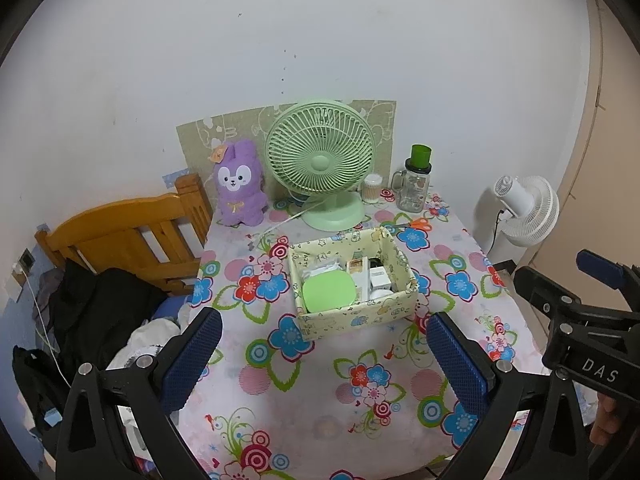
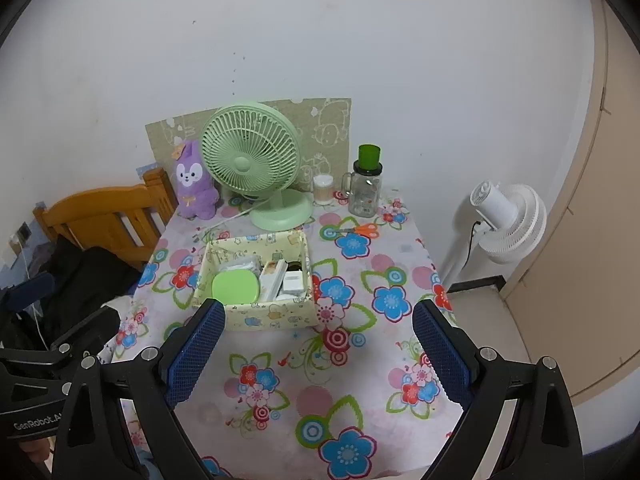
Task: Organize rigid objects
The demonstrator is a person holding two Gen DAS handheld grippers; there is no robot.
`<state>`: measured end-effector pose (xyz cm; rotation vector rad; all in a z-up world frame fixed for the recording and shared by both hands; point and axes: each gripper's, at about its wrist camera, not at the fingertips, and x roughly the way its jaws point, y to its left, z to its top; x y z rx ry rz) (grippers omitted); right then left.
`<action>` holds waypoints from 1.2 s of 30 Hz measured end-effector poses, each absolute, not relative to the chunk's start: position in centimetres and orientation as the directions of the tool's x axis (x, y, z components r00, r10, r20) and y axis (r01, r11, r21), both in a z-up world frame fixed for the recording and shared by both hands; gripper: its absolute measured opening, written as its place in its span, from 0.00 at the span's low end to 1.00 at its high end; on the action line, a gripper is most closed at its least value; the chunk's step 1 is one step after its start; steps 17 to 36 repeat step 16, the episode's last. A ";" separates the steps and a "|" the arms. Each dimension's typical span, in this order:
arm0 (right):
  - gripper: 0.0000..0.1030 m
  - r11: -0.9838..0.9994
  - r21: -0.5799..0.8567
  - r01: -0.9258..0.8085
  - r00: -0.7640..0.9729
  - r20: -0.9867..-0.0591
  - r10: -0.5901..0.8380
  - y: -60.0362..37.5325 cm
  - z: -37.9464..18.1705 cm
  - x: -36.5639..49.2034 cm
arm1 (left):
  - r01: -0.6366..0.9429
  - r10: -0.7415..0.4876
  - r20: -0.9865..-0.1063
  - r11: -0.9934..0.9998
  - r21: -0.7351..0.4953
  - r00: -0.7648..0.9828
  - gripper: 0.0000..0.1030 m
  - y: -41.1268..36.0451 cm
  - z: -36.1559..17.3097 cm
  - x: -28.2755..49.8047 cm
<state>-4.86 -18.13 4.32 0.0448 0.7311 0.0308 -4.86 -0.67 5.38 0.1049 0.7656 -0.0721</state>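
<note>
You've got a plain white wall (image 1: 320, 32) with a few small dark specks behind the table (image 1: 320, 380), which wears a floral cloth, and a beige patterned panel (image 1: 384, 120) leans against that wall. Left of the table is an orange wooden bed frame (image 1: 132, 236) piled with dark clothes (image 1: 92, 308), with a wall socket (image 1: 26, 258) and white cable beyond it. Right side: white standing fan (image 2: 508, 220) plugged in by the wall, pale floor (image 2: 488, 312), beige door or cabinet panel (image 2: 592, 200); lighting is even and indoor.
</note>
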 end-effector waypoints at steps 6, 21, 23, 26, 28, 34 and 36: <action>0.94 0.999 0.045 -0.019 0.746 -0.664 0.044 -18.2 4.2 -4.7 | 0.104 -0.027 -0.695 0.992 0.069 0.718 1.00 -0.9 5.3 -4.8; 0.94 0.999 0.028 -0.036 0.740 -0.671 0.046 -17.7 4.0 -4.4 | 0.081 -0.039 -0.716 0.996 0.024 0.697 1.00 -0.3 4.3 -4.3; 0.94 0.999 0.028 -0.036 0.740 -0.671 0.046 -17.7 4.0 -4.4 | 0.081 -0.039 -0.716 0.996 0.024 0.697 1.00 -0.3 4.3 -4.3; 0.94 0.999 0.028 -0.036 0.740 -0.671 0.046 -17.7 4.0 -4.4 | 0.081 -0.039 -0.716 0.996 0.024 0.697 1.00 -0.3 4.3 -4.3; 0.94 0.999 0.028 -0.036 0.740 -0.671 0.046 -17.7 4.0 -4.4 | 0.081 -0.039 -0.716 0.996 0.024 0.697 1.00 -0.3 4.3 -4.3; 0.94 0.999 0.028 -0.036 0.740 -0.671 0.046 -17.7 4.0 -4.4 | 0.081 -0.039 -0.716 0.996 0.024 0.697 1.00 -0.3 4.3 -4.3; 0.94 0.999 0.028 -0.036 0.740 -0.671 0.046 -17.7 4.0 -4.4 | 0.081 -0.039 -0.716 0.996 0.024 0.697 1.00 -0.3 4.3 -4.3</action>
